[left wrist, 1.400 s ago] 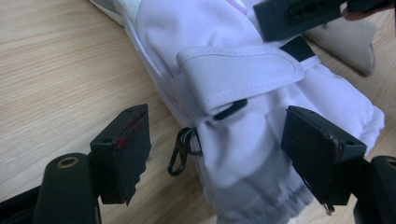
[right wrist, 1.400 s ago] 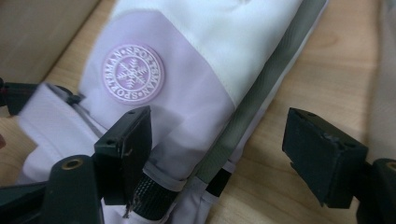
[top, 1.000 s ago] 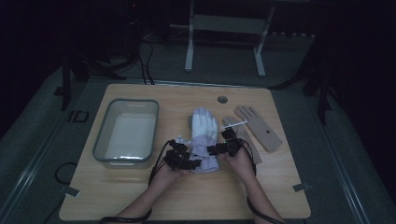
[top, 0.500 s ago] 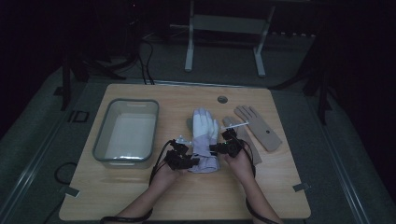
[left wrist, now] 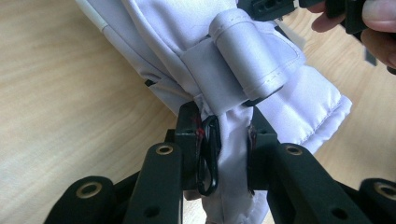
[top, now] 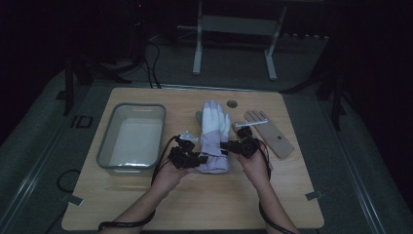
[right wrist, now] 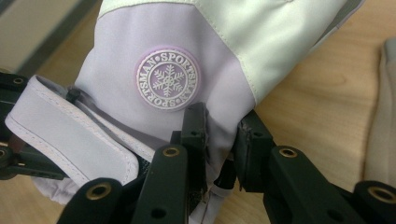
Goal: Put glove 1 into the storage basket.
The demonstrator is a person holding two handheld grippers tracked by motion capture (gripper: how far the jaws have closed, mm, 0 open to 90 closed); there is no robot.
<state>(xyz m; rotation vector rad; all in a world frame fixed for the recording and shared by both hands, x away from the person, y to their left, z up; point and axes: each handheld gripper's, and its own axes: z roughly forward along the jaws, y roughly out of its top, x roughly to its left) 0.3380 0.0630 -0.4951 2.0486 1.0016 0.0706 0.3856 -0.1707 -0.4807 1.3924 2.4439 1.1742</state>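
A white and lilac ski glove (top: 215,127) lies lengthwise on the wooden table (top: 204,204), fingers pointing away and cuff end raised. My left gripper (top: 191,157) holds the cuff's left side. In the left gripper view its jaws (left wrist: 223,128) pinch a fold of the glove (left wrist: 154,37) beside a black ring. My right gripper (top: 237,145) holds the cuff's right side. In the right gripper view it (right wrist: 222,128) is shut on the glove (right wrist: 140,51) below a round snowflake badge (right wrist: 167,78). Both pairs of jaws have just closed on the fabric.
A grey rectangular bin (top: 113,146) stands left of the glove. A flat beige hand-shaped form (top: 272,136) lies to the right, close to my right gripper. A round hole (top: 232,104) sits near the table's far edge. A metal stand (top: 234,29) is beyond the table.
Both grippers have closed on the glove's cuff and risen a little, so the cuff end is off the table. The glove's fingers still rest on the wood.
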